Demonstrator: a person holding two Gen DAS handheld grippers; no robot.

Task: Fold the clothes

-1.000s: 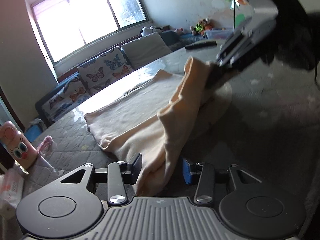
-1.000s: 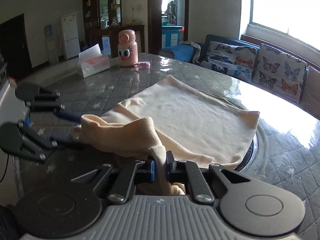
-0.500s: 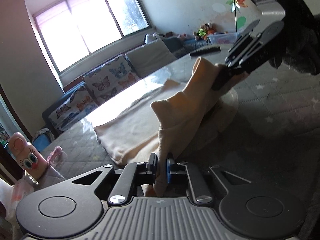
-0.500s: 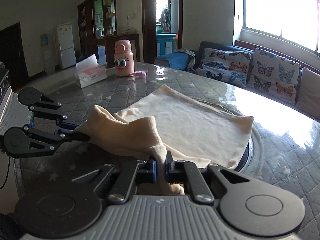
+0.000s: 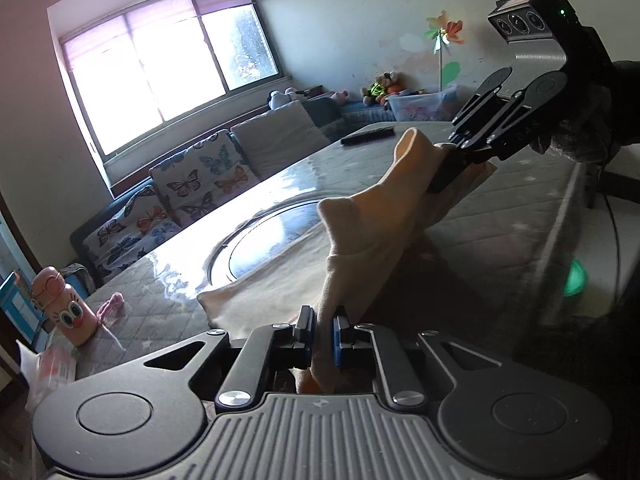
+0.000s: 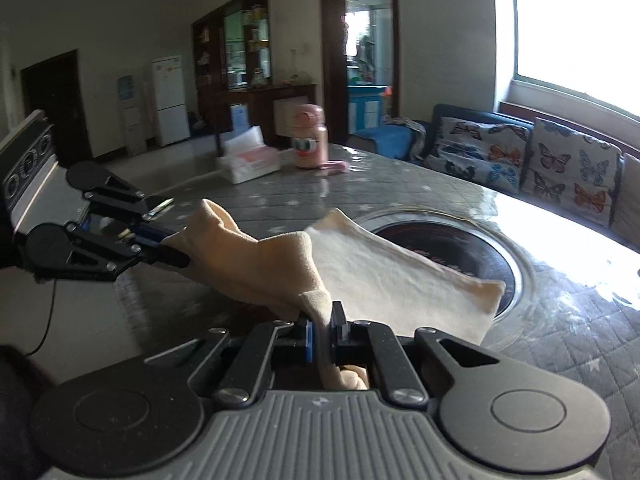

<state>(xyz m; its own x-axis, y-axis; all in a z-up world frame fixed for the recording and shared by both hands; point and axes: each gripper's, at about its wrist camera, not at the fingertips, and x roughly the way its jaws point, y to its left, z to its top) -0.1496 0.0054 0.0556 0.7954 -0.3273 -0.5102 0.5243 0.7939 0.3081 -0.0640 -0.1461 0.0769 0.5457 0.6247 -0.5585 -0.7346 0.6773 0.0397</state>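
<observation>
- The cream-coloured garment (image 6: pixel 400 280) lies partly spread on the quilted grey worktop (image 6: pixel 560 340), its far part flat and overlapping the round dark glass inset (image 6: pixel 452 240) in the middle of the worktop.
- Its near edge is lifted off the worktop and hangs as a bunched ridge between the two grippers, with a peak of cloth standing up between them.
- The left gripper (image 5: pixel 322 330) pinches one end of that raised edge: its jaws have just been closing and now press together on the cloth, which runs down between the blue pads.
- The right gripper (image 6: pixel 323 330) pinches the other end, jaws pressed tight on the fabric, with a fold of cloth bulging out behind the pads.
- In the left wrist view the right gripper (image 5: pixel 444 176) shows at upper right, held by a dark-gloved hand (image 5: pixel 580 132); in the right wrist view the left gripper (image 6: pixel 176 256) shows at left, clamped on the cloth.
- Well apart from the garment, near the far edge of the worktop, stand a pink cartoon-faced bottle (image 6: pixel 309 137) and a tissue box (image 6: pixel 250 160) just beside it.
- A dark remote control (image 5: pixel 368 136) lies on the worktop beyond the garment in the left wrist view.
- Behind the worktop, under a bright window (image 5: pixel 168 68), runs a sofa with butterfly cushions (image 6: pixel 528 160).
- A white fridge (image 6: pixel 170 100) stands against the far wall.
</observation>
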